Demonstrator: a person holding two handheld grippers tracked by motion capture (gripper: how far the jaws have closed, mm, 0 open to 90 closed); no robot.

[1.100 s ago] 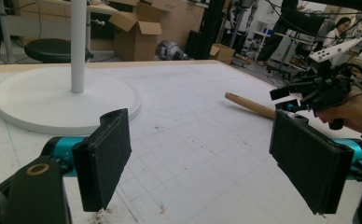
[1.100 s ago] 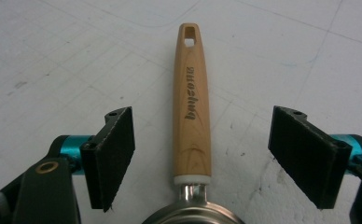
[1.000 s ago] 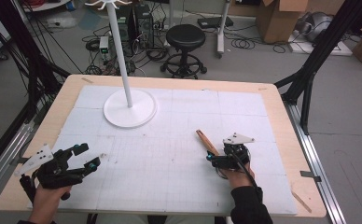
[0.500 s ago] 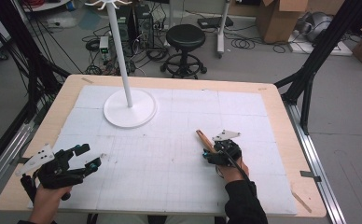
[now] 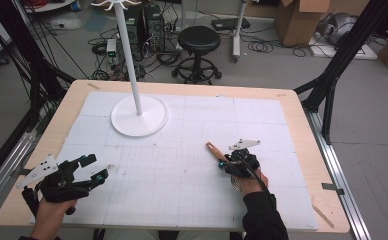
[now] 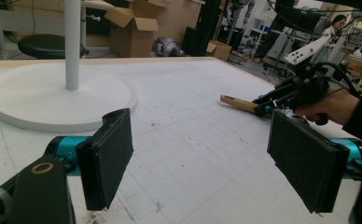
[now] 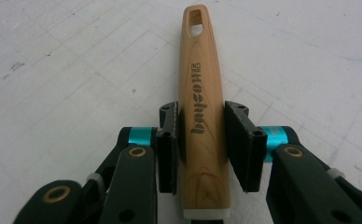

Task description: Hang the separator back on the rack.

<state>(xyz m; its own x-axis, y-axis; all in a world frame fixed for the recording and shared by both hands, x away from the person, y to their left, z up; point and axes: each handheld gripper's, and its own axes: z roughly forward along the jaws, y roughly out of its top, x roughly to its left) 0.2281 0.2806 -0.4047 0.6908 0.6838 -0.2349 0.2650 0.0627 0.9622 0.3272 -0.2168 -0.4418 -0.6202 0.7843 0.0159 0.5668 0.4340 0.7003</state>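
Right now the wooden handle (image 7: 202, 112) lies flat on the white surface (image 5: 182, 200), on its right half and well apart from the white stand (image 5: 139, 116), with its slotted end pointing away from me. I have the right gripper (image 7: 202, 140) lined up along it, and its fingers (image 7: 169, 144) have just been closing, with the handle between them; the left pad looks to be touching the wood, while a thin gap seems to remain at the right pad, so I judge the grasp nearly made but not yet firm. The step in hand is taking hold of the handle. Next I need to finish the squeeze squarely on its sides, then lift without letting it twist. My left gripper (image 5: 89, 172) hovers low over the near left corner, fingers spread wide and holding nothing.
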